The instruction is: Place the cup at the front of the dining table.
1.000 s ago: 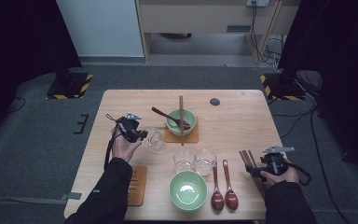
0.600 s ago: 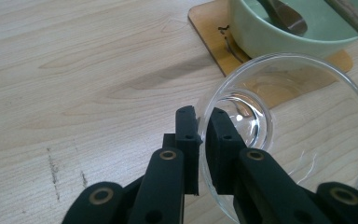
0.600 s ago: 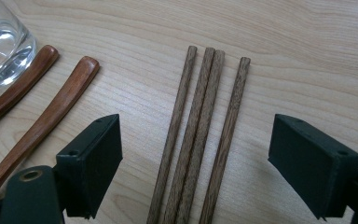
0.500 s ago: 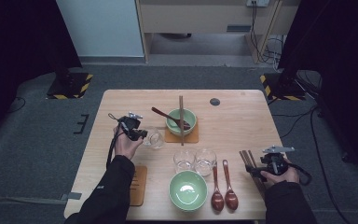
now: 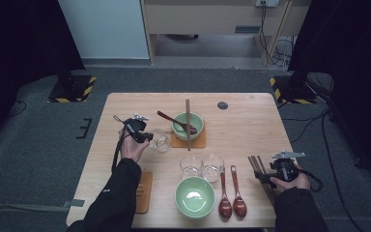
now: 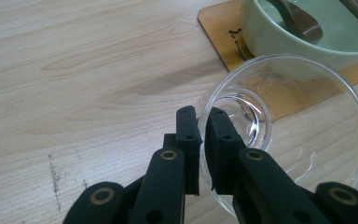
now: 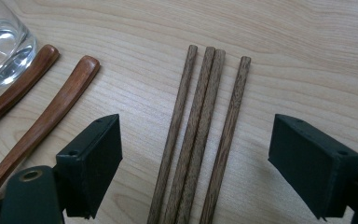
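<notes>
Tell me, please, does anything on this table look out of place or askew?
Yes. The left gripper pinches the rim of a glass, which is tilted on its side. One chopstick lies alone across the far green bowl, while four chopsticks lie together between the open right gripper's jaws.

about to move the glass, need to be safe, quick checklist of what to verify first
1. Left claw shut on the glass wall, one jaw inside, one outside: ok.
2. Glass empty: ok.
3. Glass apart from the green bowl on its coaster: ok, but close.
4. Glass resting on or lifted off the table: cannot tell.
5. Right claw open over the chopsticks, holding nothing: ok.
</notes>
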{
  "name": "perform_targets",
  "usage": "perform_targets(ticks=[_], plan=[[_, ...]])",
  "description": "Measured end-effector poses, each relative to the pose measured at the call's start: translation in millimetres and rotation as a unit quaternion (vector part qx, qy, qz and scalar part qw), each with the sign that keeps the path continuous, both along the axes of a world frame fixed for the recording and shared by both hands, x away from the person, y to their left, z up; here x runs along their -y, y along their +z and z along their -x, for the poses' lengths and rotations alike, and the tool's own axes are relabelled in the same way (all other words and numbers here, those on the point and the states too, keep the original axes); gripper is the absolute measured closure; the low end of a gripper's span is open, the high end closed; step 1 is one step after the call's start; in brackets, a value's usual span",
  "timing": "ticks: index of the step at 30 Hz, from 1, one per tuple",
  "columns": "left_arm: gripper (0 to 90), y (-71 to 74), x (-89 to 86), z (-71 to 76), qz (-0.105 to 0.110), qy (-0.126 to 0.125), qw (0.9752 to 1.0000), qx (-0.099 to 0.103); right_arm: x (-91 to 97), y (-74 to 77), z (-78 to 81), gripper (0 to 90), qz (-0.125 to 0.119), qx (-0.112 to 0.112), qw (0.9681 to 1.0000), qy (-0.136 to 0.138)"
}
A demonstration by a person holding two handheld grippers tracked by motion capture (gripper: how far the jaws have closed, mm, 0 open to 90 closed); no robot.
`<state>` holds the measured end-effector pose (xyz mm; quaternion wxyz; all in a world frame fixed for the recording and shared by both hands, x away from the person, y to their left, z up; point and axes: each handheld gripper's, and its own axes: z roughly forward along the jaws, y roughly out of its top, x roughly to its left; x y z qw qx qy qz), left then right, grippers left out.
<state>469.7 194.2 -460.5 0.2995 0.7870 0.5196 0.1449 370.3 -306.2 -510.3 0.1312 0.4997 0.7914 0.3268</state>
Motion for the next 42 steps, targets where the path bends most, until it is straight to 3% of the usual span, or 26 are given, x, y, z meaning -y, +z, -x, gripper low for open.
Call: perform_targets(ticks=[14,20,34,37,42], plan=[[83.8,-0.4,-1.2,-5.6,0.009,0.012,0.9998,-0.011,-0.5,0.0,0.0,17.2,0.001,0.000,1.0000,0.000],[83.0,-0.8,3.6,-7.2,0.000,0.013,0.9999,-0.001,-1.0,0.0,0.2,17.2,0.000,-0.002,1.0000,0.000],[78.6,-8.9,8.6,-9.2,0.010,0.015,0.9998,0.010,-1.0,0.1,0.3,17.1,0.000,-0.002,1.0000,0.000],[63.9,-13.8,8.3,-9.3,0.028,0.024,0.9991,0.019,-0.4,0.2,0.1,17.1,0.000,0.000,1.0000,-0.001],[35.9,-12.9,3.5,-6.7,0.036,0.024,0.9975,0.056,-0.4,0.6,0.3,17.0,-0.001,0.000,1.0000,-0.002]])
